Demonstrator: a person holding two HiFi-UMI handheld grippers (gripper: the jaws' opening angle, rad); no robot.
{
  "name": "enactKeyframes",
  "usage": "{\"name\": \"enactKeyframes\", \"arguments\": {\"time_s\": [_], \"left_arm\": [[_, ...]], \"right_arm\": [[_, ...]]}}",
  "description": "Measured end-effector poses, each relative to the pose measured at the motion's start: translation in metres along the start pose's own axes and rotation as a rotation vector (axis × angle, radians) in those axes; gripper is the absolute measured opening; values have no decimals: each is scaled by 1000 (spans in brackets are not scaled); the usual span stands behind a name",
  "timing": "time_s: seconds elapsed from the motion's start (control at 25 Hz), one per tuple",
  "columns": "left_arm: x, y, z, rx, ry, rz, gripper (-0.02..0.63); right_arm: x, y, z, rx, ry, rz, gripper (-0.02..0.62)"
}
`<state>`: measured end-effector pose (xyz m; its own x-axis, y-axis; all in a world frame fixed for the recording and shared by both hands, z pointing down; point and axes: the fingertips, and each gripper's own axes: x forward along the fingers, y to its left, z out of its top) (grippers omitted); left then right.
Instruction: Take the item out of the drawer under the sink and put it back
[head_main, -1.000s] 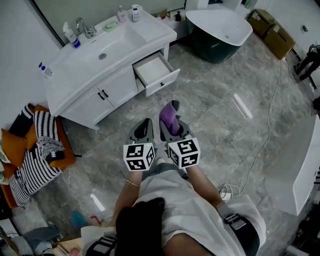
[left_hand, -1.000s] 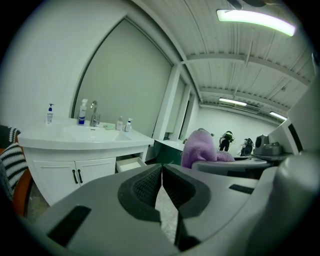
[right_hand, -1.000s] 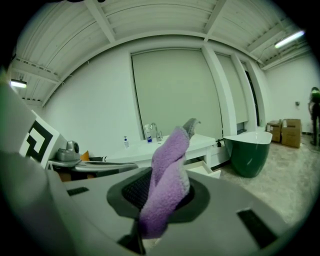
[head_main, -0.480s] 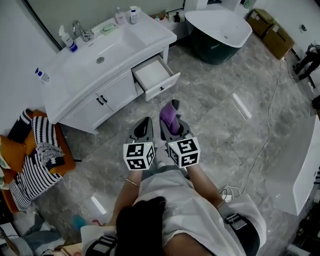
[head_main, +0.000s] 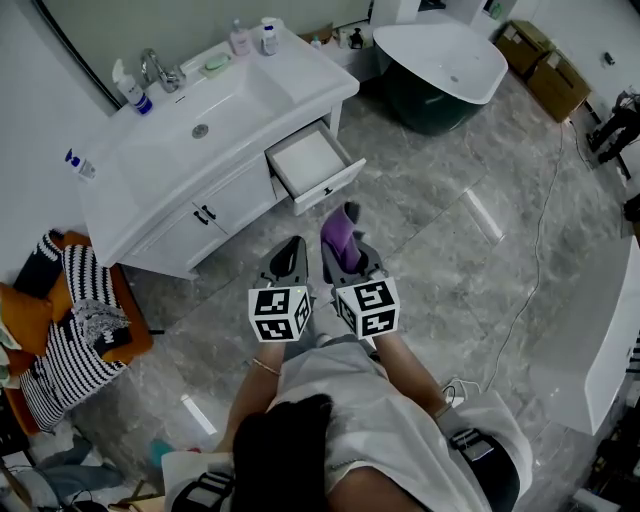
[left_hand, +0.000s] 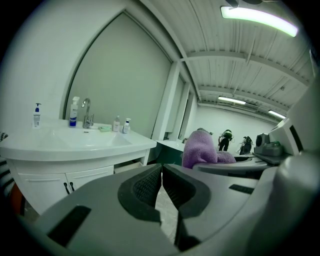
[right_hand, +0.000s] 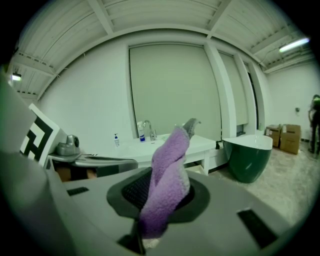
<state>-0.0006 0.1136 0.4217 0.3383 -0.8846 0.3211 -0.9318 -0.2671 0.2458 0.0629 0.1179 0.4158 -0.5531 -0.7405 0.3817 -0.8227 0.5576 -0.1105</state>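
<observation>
My right gripper (head_main: 345, 240) (right_hand: 167, 192) is shut on a purple towel (head_main: 338, 238) (right_hand: 167, 177), which sticks up between its jaws. Beside it my left gripper (head_main: 290, 255) (left_hand: 161, 187) is shut with nothing in it. Both hang over the floor a short way in front of the white sink cabinet (head_main: 180, 165). The cabinet's right-hand drawer (head_main: 312, 165) stands pulled out and looks bare inside. The purple towel (left_hand: 202, 149) also shows at the right of the left gripper view.
A tap (head_main: 155, 68) and several bottles (head_main: 250, 35) stand on the sink top. A dark green bathtub (head_main: 440, 65) sits behind on the right. A striped cloth (head_main: 70, 320) lies on an orange seat at left. A cable (head_main: 530, 280) runs over the marble floor.
The cabinet and drawer have drifted slightly right and down in the head view. Both grippers keep their places, the right one still shut on the purple towel.
</observation>
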Motion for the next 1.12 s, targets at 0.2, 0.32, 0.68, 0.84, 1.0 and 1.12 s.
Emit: {"name": "enactKeyframes", "arguments": {"time_s": [0.2,0.32,0.68,0.84,1.0,1.12], "left_arm": [[17,15,3,-7,22,-8,11],[28,22,4,-18,44,-27,11],[63,57,17,-14,77,-65,11],[78,73,23,1,87,-86,11],[93,87,31,20,95,-113,11],[104,96,39,37,99,-136,11]], "right_arm": [[21,-1,0,-22,30,-11,84],[34,-3,0,4,51,-10,84],[83,-9,13,12,86,-35,84],[105,-10,23,36,80,-45,84],[126,-11,31,43,74,-62,84],[140,-12,40,55,68,-73,84]]}}
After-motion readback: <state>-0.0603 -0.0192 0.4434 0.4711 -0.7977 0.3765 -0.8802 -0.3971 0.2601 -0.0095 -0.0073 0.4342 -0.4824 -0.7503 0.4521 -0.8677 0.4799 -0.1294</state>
